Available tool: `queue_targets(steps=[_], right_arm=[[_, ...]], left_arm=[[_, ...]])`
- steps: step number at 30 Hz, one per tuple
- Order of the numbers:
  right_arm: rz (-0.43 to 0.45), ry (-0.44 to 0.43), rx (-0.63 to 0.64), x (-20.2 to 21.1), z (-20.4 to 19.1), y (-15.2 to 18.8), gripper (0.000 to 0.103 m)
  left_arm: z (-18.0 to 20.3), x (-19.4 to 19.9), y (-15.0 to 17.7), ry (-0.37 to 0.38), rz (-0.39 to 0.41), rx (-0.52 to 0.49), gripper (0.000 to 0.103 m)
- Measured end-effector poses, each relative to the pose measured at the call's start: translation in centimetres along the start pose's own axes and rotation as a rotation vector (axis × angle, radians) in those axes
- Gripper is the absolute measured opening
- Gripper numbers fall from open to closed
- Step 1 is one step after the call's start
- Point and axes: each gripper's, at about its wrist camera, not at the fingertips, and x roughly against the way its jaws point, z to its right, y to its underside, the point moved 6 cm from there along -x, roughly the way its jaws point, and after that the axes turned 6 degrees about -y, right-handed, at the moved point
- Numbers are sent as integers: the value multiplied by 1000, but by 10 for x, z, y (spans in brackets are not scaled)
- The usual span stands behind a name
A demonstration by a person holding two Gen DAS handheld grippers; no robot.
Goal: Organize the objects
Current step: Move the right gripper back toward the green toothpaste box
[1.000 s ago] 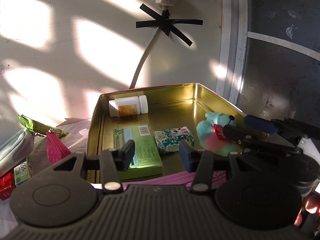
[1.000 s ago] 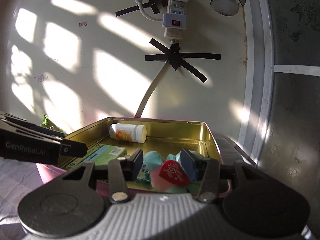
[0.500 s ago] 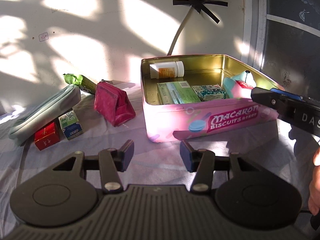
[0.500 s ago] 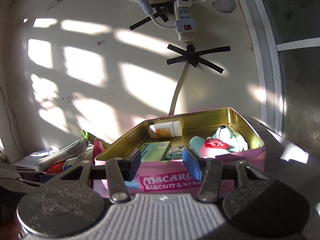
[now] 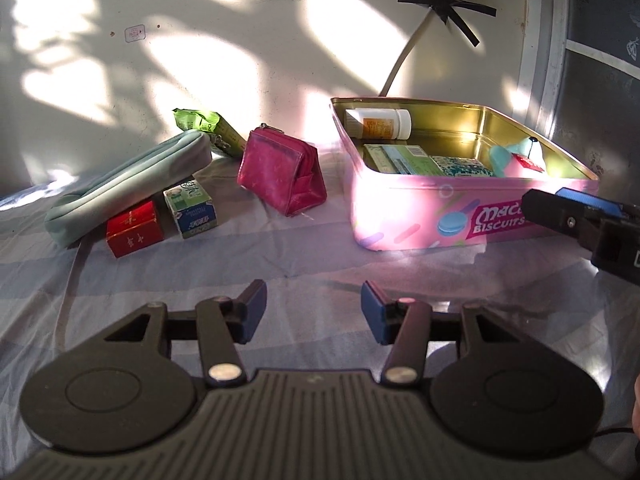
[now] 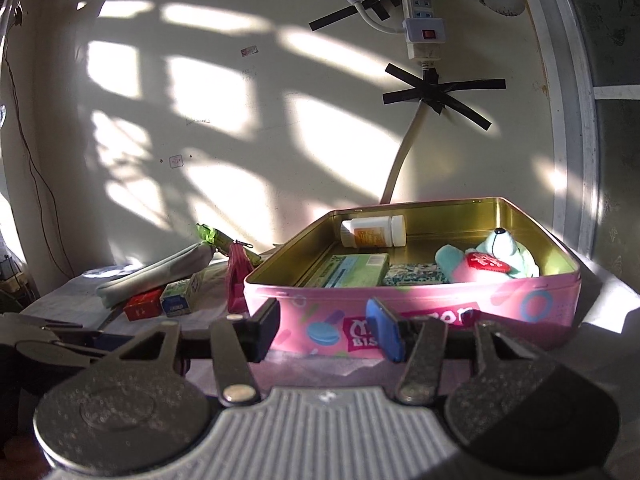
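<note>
Both claws, left (image 5: 313, 307) and right (image 6: 326, 330), backed off tin (image 6: 440, 304), empty, opening

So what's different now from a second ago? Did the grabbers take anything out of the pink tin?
No. Both grippers backed away from the pink tin with nothing in them. The left gripper swung toward the red pouch and small boxes; the right gripper pulled back from the plush toy. Both jaws are opening. The bottle, green box and toy stayed in the tin.
</note>
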Motion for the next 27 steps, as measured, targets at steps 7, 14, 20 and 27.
queue_targets(steps=[7,14,20,27], right_arm=[[-52,-47,60,-19,-30,7,50],[-99,-109,154,-44,-67,8,51],[-172,-192,220,-94,-105,5,51],[-234,-241,320,-175,-162,-3,53]], left_arm=[[-56,-9,11,-108,-9,67,55],[-119,-21,24,-243,12,174,55],[-151,-25,31,-262,31,295,56],[-151,-21,30,-250,84,321,56]])
